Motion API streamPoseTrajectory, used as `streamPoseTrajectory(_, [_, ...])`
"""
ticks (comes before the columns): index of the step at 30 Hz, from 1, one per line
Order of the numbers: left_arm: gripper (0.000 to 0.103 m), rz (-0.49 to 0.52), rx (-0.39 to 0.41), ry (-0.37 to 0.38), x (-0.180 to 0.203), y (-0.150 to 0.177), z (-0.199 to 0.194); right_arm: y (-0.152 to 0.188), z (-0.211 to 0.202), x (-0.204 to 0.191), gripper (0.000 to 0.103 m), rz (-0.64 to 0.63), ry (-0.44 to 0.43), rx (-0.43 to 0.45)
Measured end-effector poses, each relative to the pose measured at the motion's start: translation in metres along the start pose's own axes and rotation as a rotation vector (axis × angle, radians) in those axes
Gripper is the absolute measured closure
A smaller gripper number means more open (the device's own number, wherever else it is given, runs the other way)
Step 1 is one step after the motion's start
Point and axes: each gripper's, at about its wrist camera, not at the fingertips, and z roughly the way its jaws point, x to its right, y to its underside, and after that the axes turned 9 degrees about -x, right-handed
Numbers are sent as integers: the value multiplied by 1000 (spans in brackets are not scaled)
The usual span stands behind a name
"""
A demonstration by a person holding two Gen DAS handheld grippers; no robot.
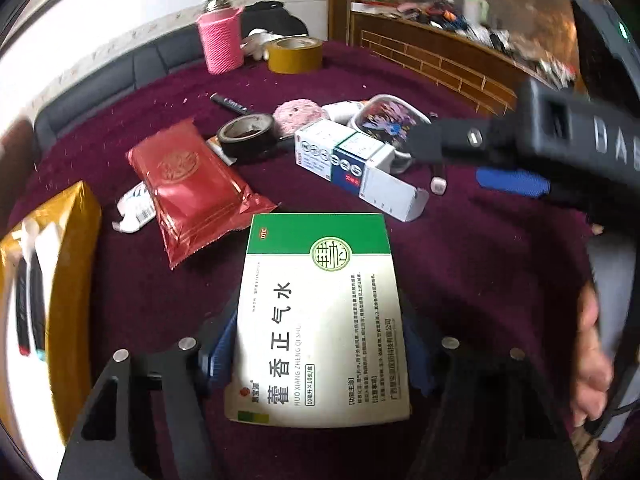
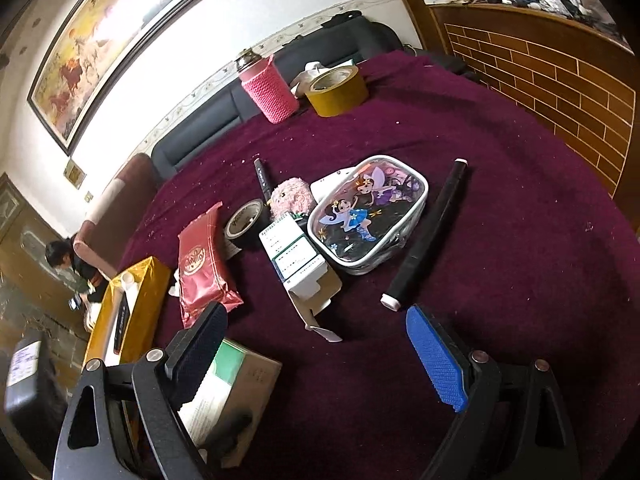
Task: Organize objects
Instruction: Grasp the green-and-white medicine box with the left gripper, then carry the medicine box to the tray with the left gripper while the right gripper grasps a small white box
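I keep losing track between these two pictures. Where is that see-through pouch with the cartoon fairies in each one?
Left wrist view: the fairy pouch sits upper centre-right, partly hidden behind the blue-and-white medicine box and the right gripper.
Right wrist view: the pouch lies near the middle, fully visible, beside a black roll.
Shared landmark: the pink knitted bottle at the table's far edge.

A home living room, framed horse painting (image 2: 102, 46) on the wall, dark sofa (image 2: 224, 120) behind a purple-clothed bench (image 2: 500, 220), cluttered wooden brick-patterned counter (image 2: 540, 64)
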Motion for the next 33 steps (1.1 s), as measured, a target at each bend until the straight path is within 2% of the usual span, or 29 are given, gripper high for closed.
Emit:
streamPoseTrajectory(5, [35,-105,17,71,-31,10,-21,-3,6,-15,9,-78,18,-21])
streamPoseTrajectory(11, [35,-205,100,158,-69,39,-71,-21,18,-48,9,-231,25,-14])
streamPoseTrajectory(14, [35,-249,126,177,-86,48,-87,-38,34,-60,9,-279,-6,-61])
streamPoseTrajectory(20, [35,-286,177,159,-107,67,-111,-65,72,-54,9,-245,-26,-188])
streamPoseTrajectory(24, [34,-318,190,153,-120,76,-116,-72,78,-53,10,-232,-2,-210])
streamPoseTrajectory(29, [34,-367,196,150,-138,88,-119,-65,82,-72,13,-311,106,-251])
streamPoseTrajectory(30, [34,-373,197,150,-140,91,-121,-63,81,-74,13,-314,87,-263])
streamPoseTrajectory(33, [34,-389,197,146,-148,96,-120,-57,83,-77,13,-290,-42,-350])
